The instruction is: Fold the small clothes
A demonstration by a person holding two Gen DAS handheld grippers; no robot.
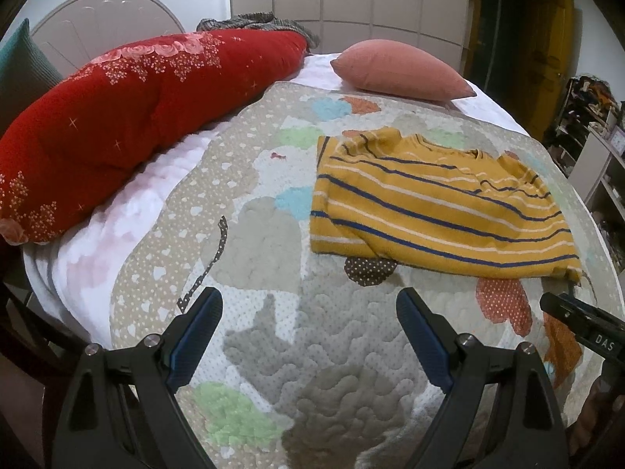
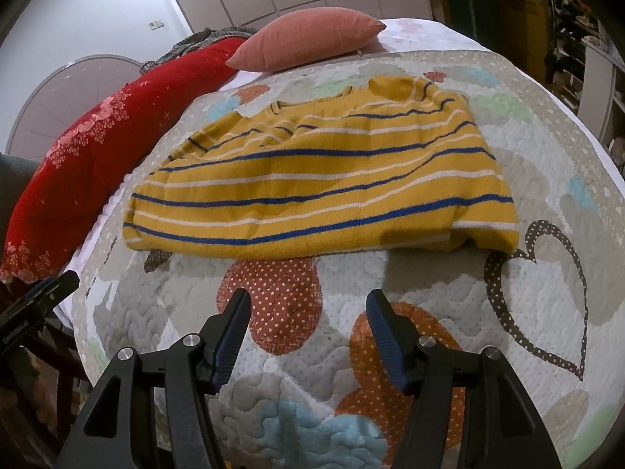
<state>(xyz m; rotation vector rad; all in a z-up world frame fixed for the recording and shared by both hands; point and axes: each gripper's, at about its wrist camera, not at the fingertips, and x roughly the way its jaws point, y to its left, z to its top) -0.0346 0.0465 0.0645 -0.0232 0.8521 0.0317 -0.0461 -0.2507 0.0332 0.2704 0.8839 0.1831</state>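
A small yellow shirt (image 1: 437, 203) with blue and white stripes lies folded on the patchwork quilt (image 1: 250, 258); it also shows in the right wrist view (image 2: 320, 183), filling the middle of the quilt (image 2: 547, 265). My left gripper (image 1: 308, 301) is open and empty, hovering over the quilt to the near left of the shirt. My right gripper (image 2: 308, 301) is open and empty, just in front of the shirt's near hem. The right gripper's tip shows at the right edge of the left wrist view (image 1: 578, 320).
A long red flowered bolster (image 1: 129, 117) lies along the bed's left side. A pink pillow (image 1: 402, 70) sits at the far end, also in the right wrist view (image 2: 308, 35). Shelves with clutter (image 1: 593, 125) stand to the right. The bed edge drops off at the near left.
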